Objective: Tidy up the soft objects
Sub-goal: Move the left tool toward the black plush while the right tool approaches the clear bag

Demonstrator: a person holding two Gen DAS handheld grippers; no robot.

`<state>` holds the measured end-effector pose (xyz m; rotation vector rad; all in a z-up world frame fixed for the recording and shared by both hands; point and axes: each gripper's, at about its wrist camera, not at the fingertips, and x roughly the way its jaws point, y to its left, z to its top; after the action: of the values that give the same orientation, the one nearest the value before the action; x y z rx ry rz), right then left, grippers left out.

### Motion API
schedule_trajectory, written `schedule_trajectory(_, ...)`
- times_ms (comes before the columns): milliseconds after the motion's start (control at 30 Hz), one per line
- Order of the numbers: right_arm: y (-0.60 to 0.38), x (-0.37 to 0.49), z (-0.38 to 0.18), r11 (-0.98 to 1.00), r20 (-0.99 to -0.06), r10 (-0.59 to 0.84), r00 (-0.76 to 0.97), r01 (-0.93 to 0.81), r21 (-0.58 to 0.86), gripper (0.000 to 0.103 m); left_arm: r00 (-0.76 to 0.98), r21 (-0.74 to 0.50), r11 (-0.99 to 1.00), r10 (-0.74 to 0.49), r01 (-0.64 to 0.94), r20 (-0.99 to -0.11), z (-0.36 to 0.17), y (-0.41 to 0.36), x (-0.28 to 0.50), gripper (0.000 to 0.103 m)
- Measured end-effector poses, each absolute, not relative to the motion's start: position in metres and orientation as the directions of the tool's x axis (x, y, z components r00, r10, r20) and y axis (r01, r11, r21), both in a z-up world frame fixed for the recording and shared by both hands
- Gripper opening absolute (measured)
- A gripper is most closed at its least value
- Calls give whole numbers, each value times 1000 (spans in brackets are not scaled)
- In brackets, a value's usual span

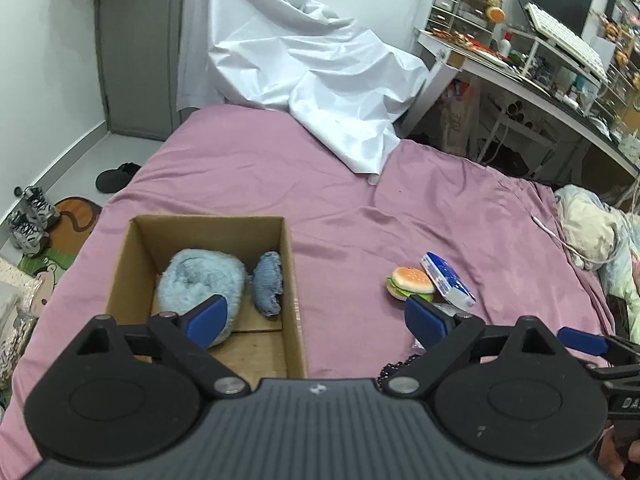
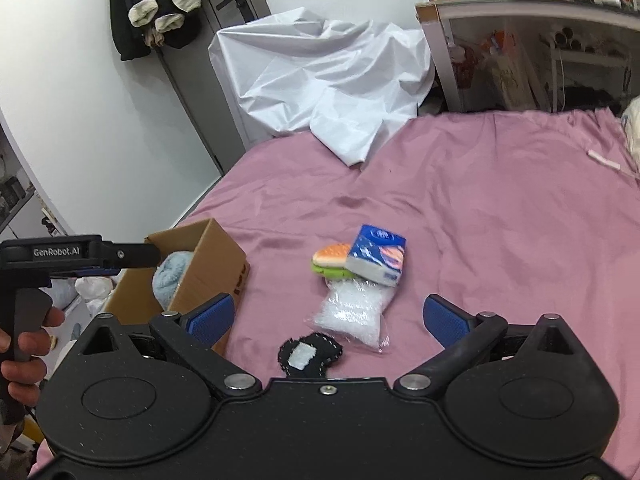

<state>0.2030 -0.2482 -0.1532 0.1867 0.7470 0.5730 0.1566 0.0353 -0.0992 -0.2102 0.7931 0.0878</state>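
Both the left gripper (image 1: 316, 316) and right gripper (image 2: 328, 316) are being held spread, empty, above the bed (image 2: 500, 220); 2 plush items are sitting in the cardboard box (image 1: 294, 280).

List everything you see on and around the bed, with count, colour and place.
Cardboard box: one, brown, on the bed's left side.
Fluffy cushion: one, light blue, inside the box.
Denim pouch: one, blue, inside the box beside the cushion.
Toy burger: one, tan and green, mid-bed.
Tissue pack: one, blue and white, leaning on the burger.
Bag of pellets: one, clear, below the burger.
Felt patch: one, black, nearest.
Sheet: one, pink.
Plastic cover: one, white, far end.
Left hand-held gripper: open.
Right hand-held gripper: open.
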Motion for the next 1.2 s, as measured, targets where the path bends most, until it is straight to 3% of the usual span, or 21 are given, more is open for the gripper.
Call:
schedule_trajectory(233,-264,212,-180,797,-576,604,551,-406,447,77,697,-129,983,-5,-127,-717,-106,15,168,95)
schedule_trajectory(567,-278,230,-205,766,-566,638,522,-352,538,62,653,-103,991,-25,-81,-757,-126,-21,179,95)
schedule_trajectory(633,-278,235,-211,760,-572,645,507,-348,549,52,636,-98,993,-37,-62,-771,-132,-29,181,94)
schedule_trajectory(733,-278,238,-217,759,-580,647,495,-345,552,45,619,-91,994,-38,-54,-785,-140,-38,185,94)
schedule_trajectory(1200,-274,256,-246,727,-600,685,412,-349,591,40,510,-127,990,-79,-61,-857,-180,-63,218,91)
